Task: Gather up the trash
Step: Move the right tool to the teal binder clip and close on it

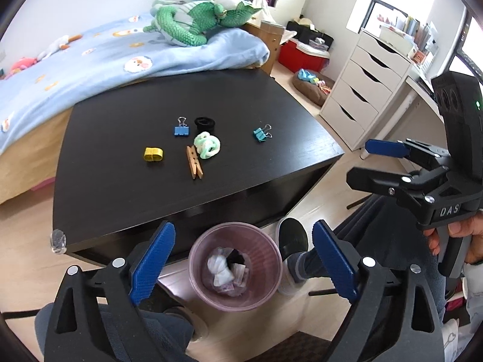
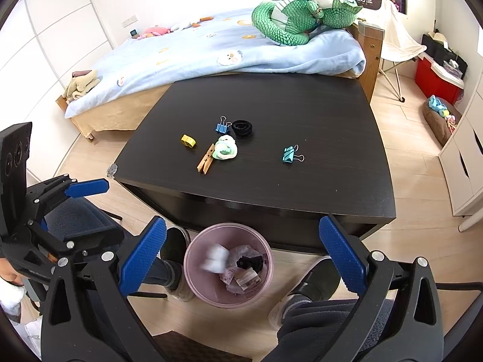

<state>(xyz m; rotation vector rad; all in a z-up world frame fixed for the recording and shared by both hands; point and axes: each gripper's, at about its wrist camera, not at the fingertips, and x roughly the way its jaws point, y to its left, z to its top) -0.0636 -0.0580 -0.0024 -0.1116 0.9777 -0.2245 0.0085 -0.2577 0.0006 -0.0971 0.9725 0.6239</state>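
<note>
A pink bin point(image 1: 235, 267) point(image 2: 228, 264) stands on the floor in front of the black table point(image 1: 126, 199) point(image 2: 302, 187). It holds crumpled white paper point(image 1: 221, 267), wrappers point(image 2: 244, 279) and a dark scrap. In the right wrist view a blurred white wad point(image 2: 215, 259) is in the bin's mouth. My left gripper point(image 1: 243, 261) is open and empty above the bin. My right gripper point(image 2: 243, 255) is open and empty above the bin too. On the table lie a yellow piece point(image 1: 154, 154), a clothespin point(image 1: 194, 166), a mint-white wad point(image 1: 207, 145), a black ring point(image 1: 205, 123) and two binder clips point(image 1: 182, 129) point(image 1: 261, 133).
A bed with a blue blanket point(image 1: 90, 60) and a green plush point(image 1: 193, 22) lies behind the table. A white drawer unit point(image 1: 362, 90) stands at the right. The person's feet point(image 1: 291, 238) point(image 2: 175, 241) flank the bin.
</note>
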